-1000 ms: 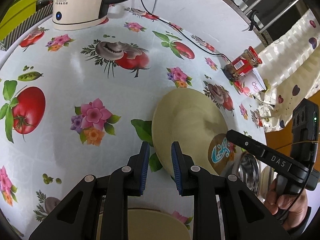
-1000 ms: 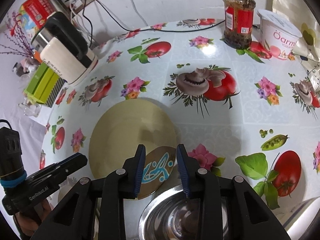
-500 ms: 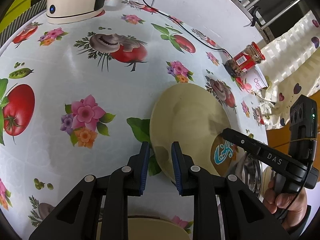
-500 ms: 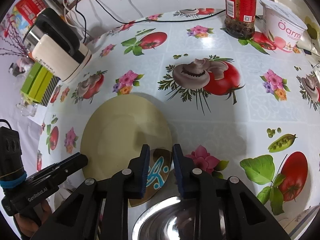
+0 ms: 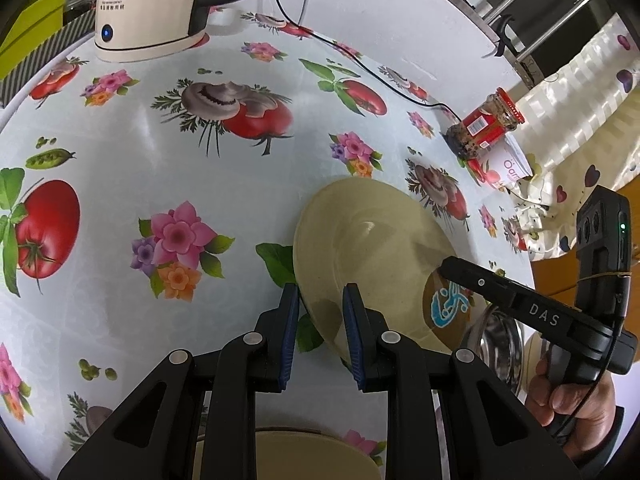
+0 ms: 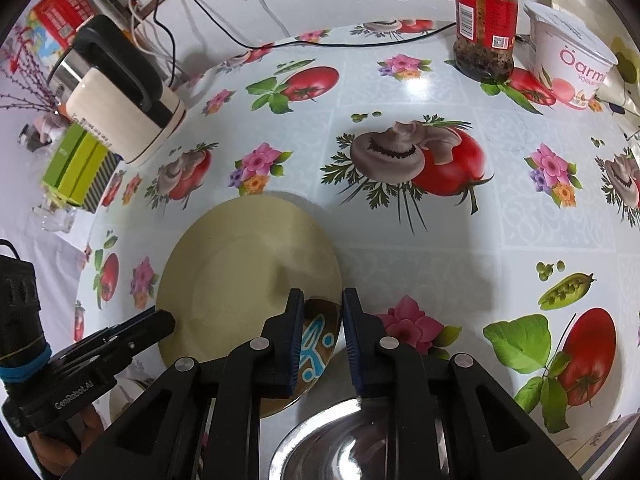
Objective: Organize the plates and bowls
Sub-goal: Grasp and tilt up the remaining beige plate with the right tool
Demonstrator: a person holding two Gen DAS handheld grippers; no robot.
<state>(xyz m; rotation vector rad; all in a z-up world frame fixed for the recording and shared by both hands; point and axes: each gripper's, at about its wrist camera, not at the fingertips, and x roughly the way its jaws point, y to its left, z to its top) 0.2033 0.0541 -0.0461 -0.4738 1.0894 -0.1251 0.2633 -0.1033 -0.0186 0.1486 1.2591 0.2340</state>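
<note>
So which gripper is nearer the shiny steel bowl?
Right. The right gripper is closing over the cream plate's patterned edge, directly above the steel bowl. The left gripper straddles the plate's opposite rim, away from the bowl.

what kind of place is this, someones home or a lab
Most likely a home kitchen or dining table. A vinyl tablecloth printed with tomatoes and flowers covers it, an electric kettle stands plugged in near the wall, and a half-used sauce jar sits beside a yogurt tub.
</note>
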